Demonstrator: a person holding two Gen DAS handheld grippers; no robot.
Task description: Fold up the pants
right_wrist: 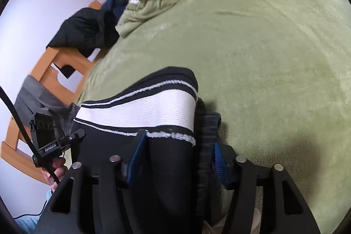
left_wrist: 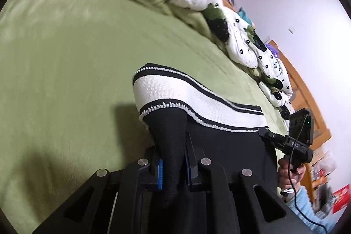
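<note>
Two grippers share one garment here: we have the pants [left_wrist: 197, 106] pinched at both ends of the white-and-black striped waistband, lifted just over the green blanket [left_wrist: 65, 58] on the bed. Our left gripper [left_wrist: 172, 170] is clamped narrow on a bunched tongue of black cloth just below the band, while our right gripper [right_wrist: 175, 159] stands wider, its blue pads closed around a thicker wad that takes in the band's corner and a ribbed black fold.

From here we judge the main risk to be an uneven hold. The left bite looks thin (only a twist of fabric sits between the pads), so a tug outward could pull it free and drop that corner. The right bite seems to gather several layers, which could carry a crease into the fold or drag a hidden layer askew. We cannot see the legs at all, since they hang below both views, so they may be twisted or snagging on the bed edge without our knowing.

Crumpled bedding, the white flowered quilt [left_wrist: 241, 36], lies near along the far side; laying the pants down too close could foul them on it.
</note>
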